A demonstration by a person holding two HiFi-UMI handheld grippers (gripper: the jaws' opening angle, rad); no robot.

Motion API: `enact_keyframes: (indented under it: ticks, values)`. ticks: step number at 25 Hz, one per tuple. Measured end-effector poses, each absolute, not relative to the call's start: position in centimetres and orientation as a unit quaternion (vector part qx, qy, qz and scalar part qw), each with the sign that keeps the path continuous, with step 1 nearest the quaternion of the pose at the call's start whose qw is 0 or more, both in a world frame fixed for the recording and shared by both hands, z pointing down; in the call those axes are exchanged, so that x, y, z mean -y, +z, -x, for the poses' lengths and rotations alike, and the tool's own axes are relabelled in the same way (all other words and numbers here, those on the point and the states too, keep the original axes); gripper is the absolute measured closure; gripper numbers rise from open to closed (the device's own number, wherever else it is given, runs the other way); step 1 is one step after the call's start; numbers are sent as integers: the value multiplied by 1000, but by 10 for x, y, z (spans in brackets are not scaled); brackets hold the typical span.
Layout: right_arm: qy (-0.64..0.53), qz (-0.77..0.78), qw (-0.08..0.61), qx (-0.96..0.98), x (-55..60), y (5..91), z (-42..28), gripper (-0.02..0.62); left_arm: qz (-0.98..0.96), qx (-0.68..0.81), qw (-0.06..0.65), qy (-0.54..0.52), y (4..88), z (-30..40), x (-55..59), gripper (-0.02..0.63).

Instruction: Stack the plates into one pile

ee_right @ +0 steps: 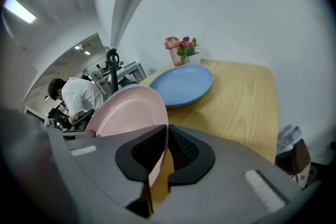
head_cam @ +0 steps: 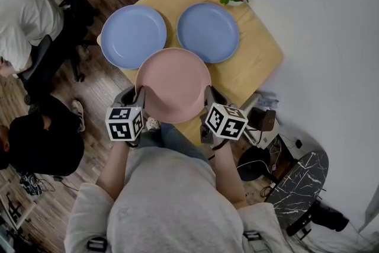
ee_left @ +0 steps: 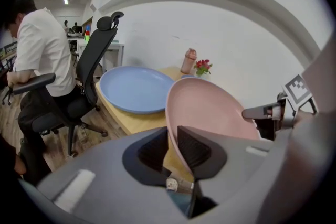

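Head view: pink plate [head_cam: 173, 85] between left tongs [head_cam: 140, 93] and right tongs [head_cam: 208, 95], rim pinched by both.

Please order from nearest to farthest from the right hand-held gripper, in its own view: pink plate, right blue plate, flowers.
1. pink plate, gripped in the right hand-held gripper.
2. right blue plate, mid-table.
3. flowers, far edge.

In the head view the pink plate [head_cam: 173, 85] and the marker cubes are hiding how the jaws of the left gripper [head_cam: 141, 95] and the right gripper [head_cam: 208, 95] are standing. In the left gripper view that plate is masking nearly all of the right blue plate [ee_left: 188, 76] — only a sliver is showing. In the right gripper view it is likewise covering most of the left blue plate [ee_right: 123, 87]. A seated person [head_cam: 23, 26] is being cut off by the head view's left edge — and the clutter [head_cam: 266, 121] beside the table is looking too small to tell.
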State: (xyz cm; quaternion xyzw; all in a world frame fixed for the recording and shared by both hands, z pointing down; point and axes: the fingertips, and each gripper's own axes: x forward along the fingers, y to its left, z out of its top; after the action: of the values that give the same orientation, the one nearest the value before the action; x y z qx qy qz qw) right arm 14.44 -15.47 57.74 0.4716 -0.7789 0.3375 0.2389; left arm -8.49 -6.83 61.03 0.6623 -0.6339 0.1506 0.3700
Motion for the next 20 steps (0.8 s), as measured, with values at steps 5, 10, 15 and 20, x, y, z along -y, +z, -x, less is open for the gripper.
enact_keyframes:
  ticks: [5,10,15,20]
  values:
    - [312,-459,212,805,177,545,-128,578,-666,652,340,125,580,99,84,488]
    - [291,-437,190,830,192,523,-100,578,-659,676,308,117,553,124,91,488]
    - [272,-410,167,854,214,497,-62,578,-642,702,293,96,529,155,99,488]
    - [268,-372,148,876,235,483,-17,578,-616,730,282,85,514,193,104,488]
